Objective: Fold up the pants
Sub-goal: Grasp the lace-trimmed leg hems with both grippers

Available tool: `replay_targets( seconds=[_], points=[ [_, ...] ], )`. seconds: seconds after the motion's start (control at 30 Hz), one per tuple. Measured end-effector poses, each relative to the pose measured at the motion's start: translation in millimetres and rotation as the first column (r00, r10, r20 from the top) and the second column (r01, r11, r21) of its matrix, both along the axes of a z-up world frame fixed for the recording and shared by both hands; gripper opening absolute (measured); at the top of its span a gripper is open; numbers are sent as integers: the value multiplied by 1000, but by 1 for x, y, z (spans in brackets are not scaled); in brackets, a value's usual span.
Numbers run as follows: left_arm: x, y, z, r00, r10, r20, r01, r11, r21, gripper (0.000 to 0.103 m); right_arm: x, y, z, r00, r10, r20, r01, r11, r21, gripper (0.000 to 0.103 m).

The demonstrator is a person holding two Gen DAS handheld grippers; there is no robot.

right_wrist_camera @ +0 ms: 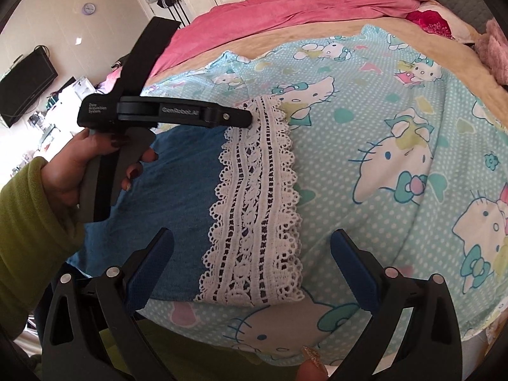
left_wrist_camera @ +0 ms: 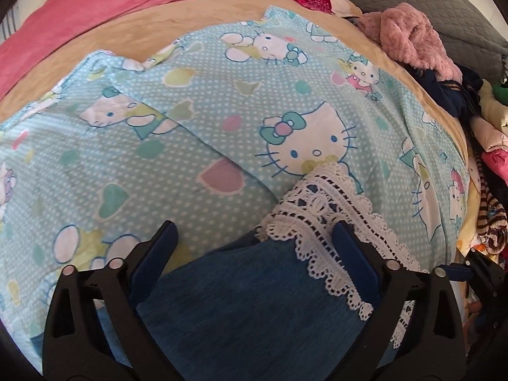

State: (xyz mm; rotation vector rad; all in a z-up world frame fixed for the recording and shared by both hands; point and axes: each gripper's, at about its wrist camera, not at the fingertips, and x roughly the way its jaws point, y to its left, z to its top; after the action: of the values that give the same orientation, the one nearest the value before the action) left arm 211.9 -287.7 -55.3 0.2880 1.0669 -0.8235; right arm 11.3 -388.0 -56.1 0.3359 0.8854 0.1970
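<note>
The left gripper (left_wrist_camera: pixel 254 247) is spread wide, with the pants (left_wrist_camera: pixel 254 301) lying between its fingers and their lace hem (left_wrist_camera: pixel 320 222) by the right-hand one. The right gripper (right_wrist_camera: pixel 252 254) is spread too, the hem just ahead of it on the sheet (right_wrist_camera: pixel 381 133). Neither pinches cloth. The loose lace could likely snag on a fingertip, or a grab could take the sheet along with the denim and drag it. A pink blanket (right_wrist_camera: pixel 285 3) lies beyond; left of the right gripper, a TV (right_wrist_camera: pixel 25 89) and a wall clock (right_wrist_camera: pixel 89 8).
</note>
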Motion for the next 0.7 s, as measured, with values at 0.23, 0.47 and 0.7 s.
replay_targets(
  seconds=[0.23, 0.47, 0.7],
  points=[
    [-6, -8, -1, 998, -60, -18, 59, 998, -15, 51, -1, 1, -1, 1000, 22, 14, -22, 999, 28, 76],
    [-6, -6, -7, 997, -69, -31, 67, 997, -48, 56, 7, 8, -10, 1000, 31, 1, -31, 999, 29, 74],
    [-12, -6, -4, 998, -52, -40, 50, 997, -63, 28, 11, 12, -8, 998, 60, 14, -60, 998, 29, 46]
  ],
)
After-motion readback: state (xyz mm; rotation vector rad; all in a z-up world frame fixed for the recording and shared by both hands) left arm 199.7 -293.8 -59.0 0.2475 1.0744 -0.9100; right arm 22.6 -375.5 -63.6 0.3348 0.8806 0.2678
